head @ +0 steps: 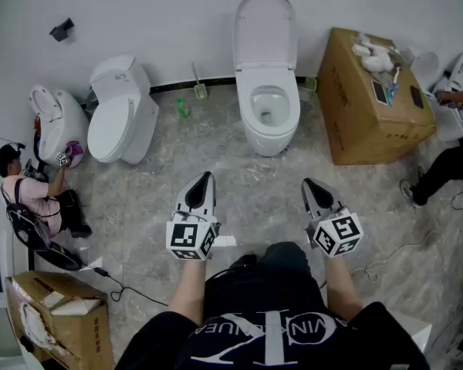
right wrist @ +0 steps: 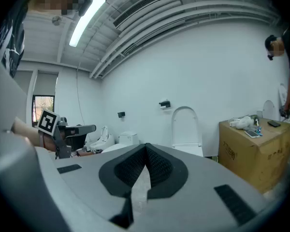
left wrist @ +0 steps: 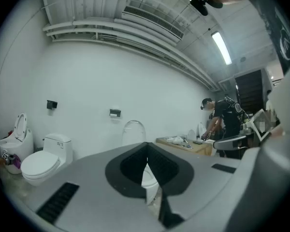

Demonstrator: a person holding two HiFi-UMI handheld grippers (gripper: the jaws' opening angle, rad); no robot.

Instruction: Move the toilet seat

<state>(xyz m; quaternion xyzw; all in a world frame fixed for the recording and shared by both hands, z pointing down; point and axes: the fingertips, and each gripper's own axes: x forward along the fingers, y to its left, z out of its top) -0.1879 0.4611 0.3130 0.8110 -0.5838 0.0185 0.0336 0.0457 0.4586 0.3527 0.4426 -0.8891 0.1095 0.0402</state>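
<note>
A white toilet (head: 267, 108) stands against the far wall with its lid and seat (head: 264, 31) raised upright and the bowl open. In the right gripper view the raised lid (right wrist: 184, 125) shows straight ahead; in the left gripper view the lid (left wrist: 133, 132) rises just above the jaws. My left gripper (head: 207, 179) is shut and empty, held over the floor well short of the toilet, to its left. My right gripper (head: 309, 184) is shut and empty too, to the toilet's right and equally far back.
A second white toilet (head: 122, 112) with closed lid stands at left, another (head: 55, 120) beside a crouching person (head: 32, 195). A large cardboard box (head: 374, 99) with small items sits right of the toilet. Another person (head: 447, 156) is at far right. Cables lie on the marble floor.
</note>
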